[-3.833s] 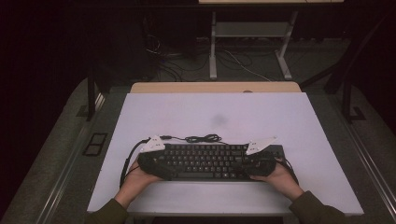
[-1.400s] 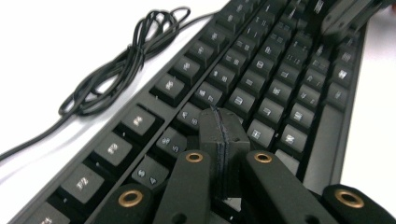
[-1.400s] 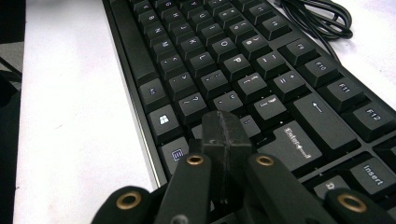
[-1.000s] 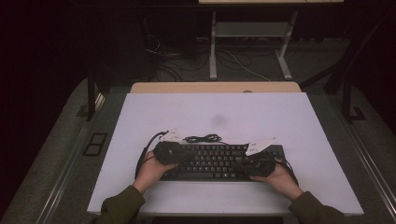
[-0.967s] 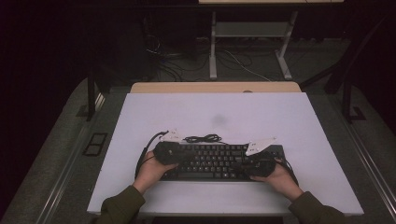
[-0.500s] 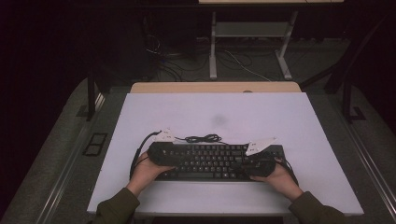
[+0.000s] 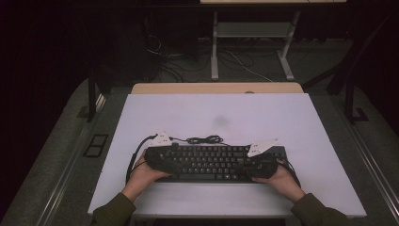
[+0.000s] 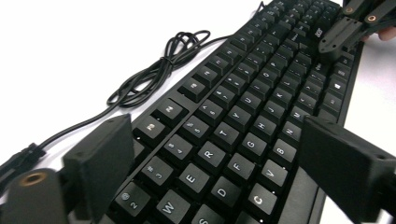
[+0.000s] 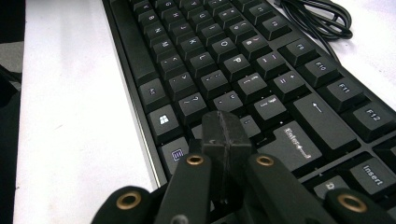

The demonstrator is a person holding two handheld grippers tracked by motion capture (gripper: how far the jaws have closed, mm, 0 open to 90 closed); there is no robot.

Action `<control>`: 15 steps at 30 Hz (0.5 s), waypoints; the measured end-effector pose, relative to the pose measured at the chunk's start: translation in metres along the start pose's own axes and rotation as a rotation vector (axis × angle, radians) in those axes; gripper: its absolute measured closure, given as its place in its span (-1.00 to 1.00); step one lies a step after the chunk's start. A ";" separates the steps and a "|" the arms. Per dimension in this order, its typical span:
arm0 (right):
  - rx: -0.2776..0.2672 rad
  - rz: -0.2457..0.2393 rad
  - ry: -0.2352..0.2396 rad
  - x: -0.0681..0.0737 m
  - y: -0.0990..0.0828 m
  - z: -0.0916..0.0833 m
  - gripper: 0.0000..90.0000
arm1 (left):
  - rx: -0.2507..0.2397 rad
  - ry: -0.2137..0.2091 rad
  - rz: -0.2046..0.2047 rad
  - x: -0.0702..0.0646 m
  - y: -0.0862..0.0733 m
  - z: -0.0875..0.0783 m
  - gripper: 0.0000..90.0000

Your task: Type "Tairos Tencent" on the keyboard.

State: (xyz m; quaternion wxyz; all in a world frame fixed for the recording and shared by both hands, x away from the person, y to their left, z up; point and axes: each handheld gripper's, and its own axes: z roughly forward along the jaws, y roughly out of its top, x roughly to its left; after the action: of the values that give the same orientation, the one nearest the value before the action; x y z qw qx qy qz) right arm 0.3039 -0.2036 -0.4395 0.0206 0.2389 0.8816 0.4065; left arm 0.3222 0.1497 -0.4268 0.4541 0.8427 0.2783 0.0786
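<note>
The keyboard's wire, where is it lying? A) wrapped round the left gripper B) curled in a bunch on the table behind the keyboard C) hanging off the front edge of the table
B: the high view shows the black wire looped in a bunch on the white table, just behind the keyboard.

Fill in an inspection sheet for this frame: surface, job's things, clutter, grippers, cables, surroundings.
Surface: white table top, faint grey smudge near the middle.
Job's things: black keyboard lying flat near the front edge.
Clutter: nothing seen.
Grippers: left gripper open, its jaws have just been opening, straddling the keyboard's left end; right gripper shut, tips over the keys beside Enter.
Cables: keyboard cable coiled behind the keyboard.
Surroundings: dark room, desk frame and floor wiring beyond.
</note>
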 end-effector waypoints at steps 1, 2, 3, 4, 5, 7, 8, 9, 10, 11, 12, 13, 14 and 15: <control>-0.004 -0.002 0.003 0.000 0.000 0.000 0.98 | -0.001 0.005 0.002 0.000 0.000 0.000 -0.86; -0.007 0.003 0.004 0.000 0.000 -0.001 0.98 | 0.002 0.008 0.003 0.000 0.000 0.000 -0.89; -0.011 -0.001 0.005 0.000 0.000 -0.001 0.98 | 0.004 0.008 0.004 0.000 0.000 0.000 -0.91; -0.019 0.005 0.012 0.000 0.001 -0.002 0.98 | 0.006 0.008 0.007 -0.001 0.000 0.000 -0.92; -0.024 -0.004 0.008 0.000 0.001 -0.003 0.98 | 0.008 0.010 0.006 -0.001 0.000 0.001 -0.93; -0.034 0.002 0.012 0.000 0.002 -0.005 0.95 | 0.012 0.011 0.011 -0.001 -0.001 0.001 -0.97; -0.040 0.007 0.013 0.000 0.002 -0.005 0.92 | 0.011 0.015 0.012 -0.002 -0.001 0.001 -0.98; -0.048 0.006 0.012 0.000 0.002 -0.006 0.90 | 0.008 0.019 0.011 -0.002 -0.001 0.001 -0.99; -0.056 0.008 0.018 -0.001 0.002 -0.006 0.87 | 0.006 0.019 0.009 -0.002 -0.001 0.001 -0.99; -0.064 0.014 0.022 0.000 0.002 -0.007 0.82 | 0.007 0.019 0.008 -0.002 -0.001 0.001 -0.99; -0.073 0.017 0.022 -0.001 0.003 -0.008 0.77 | 0.008 0.017 0.008 -0.001 -0.001 0.000 -0.99; -0.080 0.019 0.026 -0.001 0.003 -0.009 0.72 | 0.006 0.016 0.001 -0.001 -0.002 0.001 -0.99; -0.089 0.024 0.030 -0.001 0.004 -0.009 0.63 | 0.006 0.017 -0.004 -0.001 -0.002 0.001 -0.99; -0.098 0.030 0.027 -0.001 0.005 -0.010 0.53 | 0.006 0.016 -0.006 -0.001 -0.002 0.001 -0.99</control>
State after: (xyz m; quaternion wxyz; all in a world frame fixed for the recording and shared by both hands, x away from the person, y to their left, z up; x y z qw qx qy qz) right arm 0.3044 -0.2086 -0.4297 0.0141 0.2454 0.8571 0.4528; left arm 0.3208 0.1495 -0.4287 0.4496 0.8426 0.2846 0.0831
